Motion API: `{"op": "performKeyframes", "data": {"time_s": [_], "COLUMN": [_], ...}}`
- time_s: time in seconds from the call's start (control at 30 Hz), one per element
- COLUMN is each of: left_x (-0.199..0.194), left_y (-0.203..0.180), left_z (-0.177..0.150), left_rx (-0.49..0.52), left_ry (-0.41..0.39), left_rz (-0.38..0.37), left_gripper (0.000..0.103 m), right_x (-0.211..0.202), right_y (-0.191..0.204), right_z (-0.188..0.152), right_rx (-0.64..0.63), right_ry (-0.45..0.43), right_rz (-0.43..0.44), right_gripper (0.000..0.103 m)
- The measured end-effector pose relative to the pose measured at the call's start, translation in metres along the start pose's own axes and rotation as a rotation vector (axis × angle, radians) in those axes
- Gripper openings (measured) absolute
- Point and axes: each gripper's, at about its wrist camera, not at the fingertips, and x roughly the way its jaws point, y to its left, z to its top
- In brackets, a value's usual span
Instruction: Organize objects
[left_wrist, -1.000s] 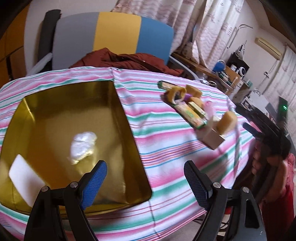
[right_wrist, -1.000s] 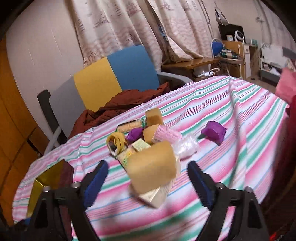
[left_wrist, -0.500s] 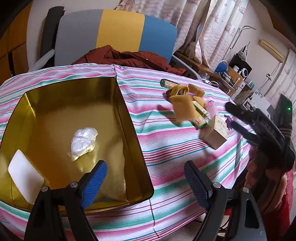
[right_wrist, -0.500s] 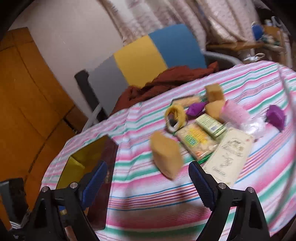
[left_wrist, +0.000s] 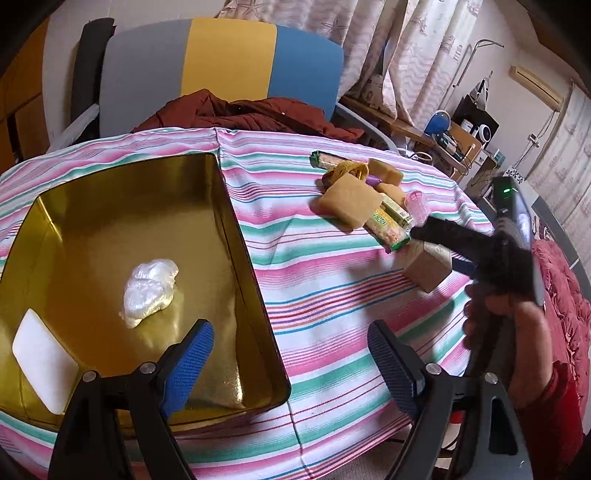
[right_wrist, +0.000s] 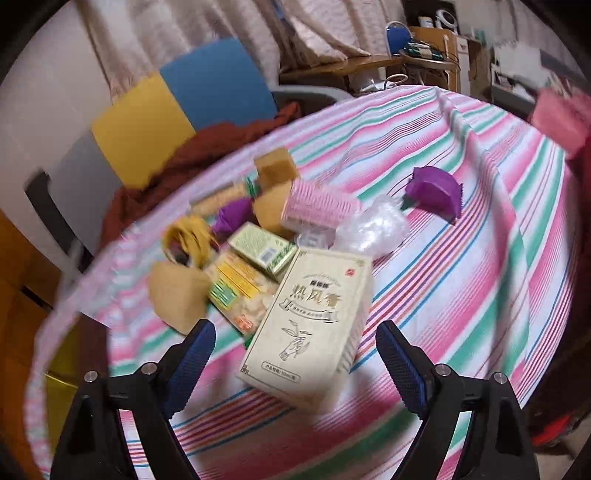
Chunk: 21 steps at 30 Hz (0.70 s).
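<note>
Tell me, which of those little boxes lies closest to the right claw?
The big cream box with Chinese lettering, lying flat just ahead of the open right claw. The smaller green box sits farther back in the pile.

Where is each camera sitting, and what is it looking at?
Left wrist view: sits on the left tongs, open, looking over the gold tin and the striped table; the right tongs and the hand holding them show.
Right wrist view: sits on the right tongs, open, looking down at the cream box and the pile behind it; only its own tongs show.
Both views share the cream box, the tan sponge and the colourful chair.
</note>
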Motion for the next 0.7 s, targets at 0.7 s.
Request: {"op": "performKeyframes", "data": {"time_s": [0.7], "left_x": [0.115], "left_y": [-0.052], "left_z": [0.102], "left_rx": [-0.137], "left_ry": [0.100], "left_rz": [-0.165], "left_gripper": [0.087], "right_x": [-0.008], "right_y": [-0.026], "right_z": [-0.006], "right_rx": [-0.139], "right_ry": [-0.070], "right_rz": [-0.066], "right_gripper": [0.052]}}
